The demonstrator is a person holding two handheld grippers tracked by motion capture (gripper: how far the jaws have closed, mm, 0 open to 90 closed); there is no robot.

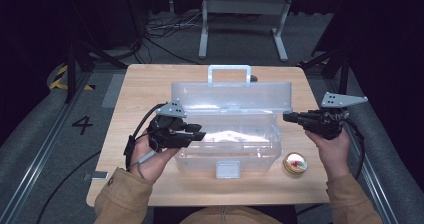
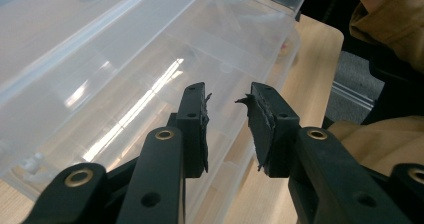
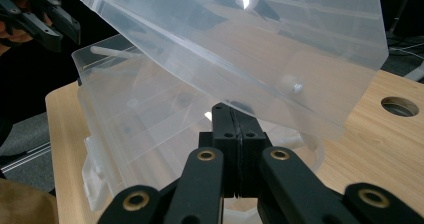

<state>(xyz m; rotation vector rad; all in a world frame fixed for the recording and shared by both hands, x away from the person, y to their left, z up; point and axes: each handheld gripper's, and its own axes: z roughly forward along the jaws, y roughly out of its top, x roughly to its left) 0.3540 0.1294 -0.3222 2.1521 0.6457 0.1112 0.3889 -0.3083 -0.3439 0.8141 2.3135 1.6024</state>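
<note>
Nearest the person, the left gripper hangs over the left end of the clear plastic box, held in the left hand. In the left gripper view its fingers stand apart with nothing between them; the box's open tray lies just beyond and below their tips, and the torn black pads on them show frayed edges.

A small round tin with a gold rim and something red and white inside sits on the table, near the box's right front corner and below the right gripper. I cannot make out any writing on it.

The right gripper, in the right hand, points left at the right end of the box. In the right gripper view its fingers are pressed flat together, with no gap, at the box's right end under the corner of the raised lid; whether they pinch the plastic there I cannot tell.

Past both sets of fingers the lid stands up along the far side, its handle on top. Something pale lies inside the box.

Beyond the table's left edge, a black "4" is marked on the grey floor, the only writing I can read.
</note>
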